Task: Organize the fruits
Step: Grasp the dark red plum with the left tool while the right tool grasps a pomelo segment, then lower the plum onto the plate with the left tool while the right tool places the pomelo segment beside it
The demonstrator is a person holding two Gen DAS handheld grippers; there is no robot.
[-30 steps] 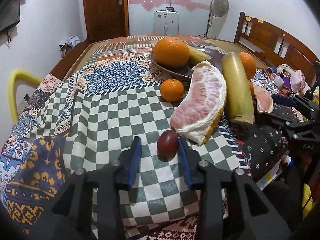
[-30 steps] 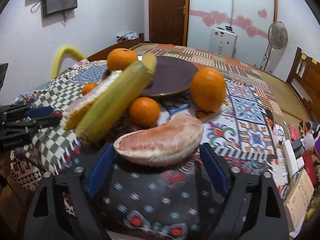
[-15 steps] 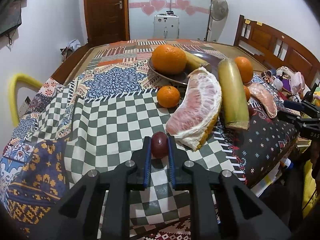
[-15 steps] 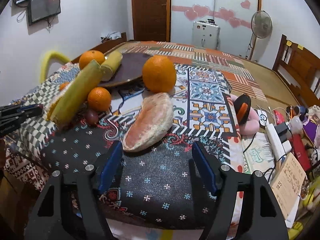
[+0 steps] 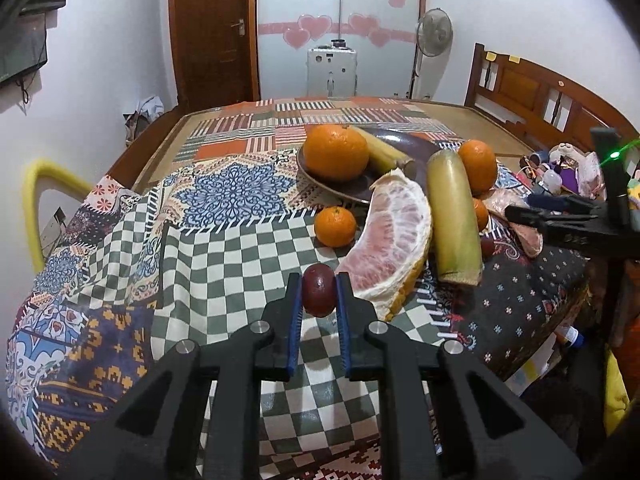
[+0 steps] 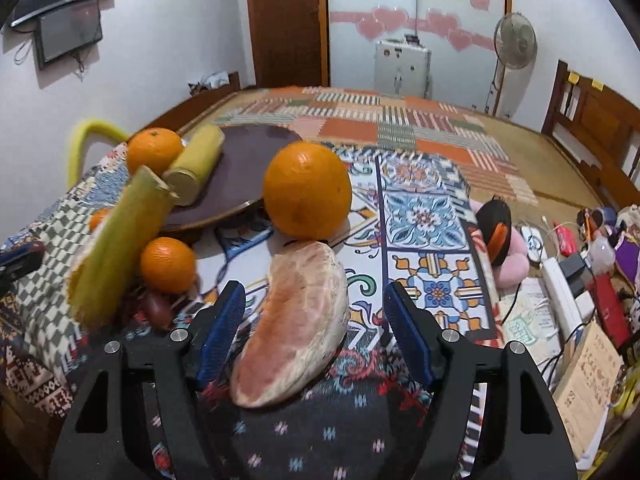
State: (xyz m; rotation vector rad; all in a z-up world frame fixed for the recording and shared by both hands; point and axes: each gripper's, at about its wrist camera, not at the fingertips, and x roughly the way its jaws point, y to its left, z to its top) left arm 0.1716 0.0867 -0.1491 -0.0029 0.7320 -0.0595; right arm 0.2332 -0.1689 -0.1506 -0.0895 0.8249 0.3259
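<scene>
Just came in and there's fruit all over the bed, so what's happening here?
A person is sorting fruit with two handheld tools. The left tool is shut on a small dark red fruit above the checked cloth. The right tool stands open around a peeled pomelo segment, not gripping it. A dark plate already holds an orange.

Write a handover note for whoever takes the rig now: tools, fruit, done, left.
Left tool: shut on the small dark red fruit, over the checkered cloth.
Right tool: open, straddling the peeled pomelo segment, no grip yet.
Done: one large orange and one sugarcane piece are on the brown plate.
Left: other pomelo segment, sugarcane, remaining oranges on the cloth.
</scene>
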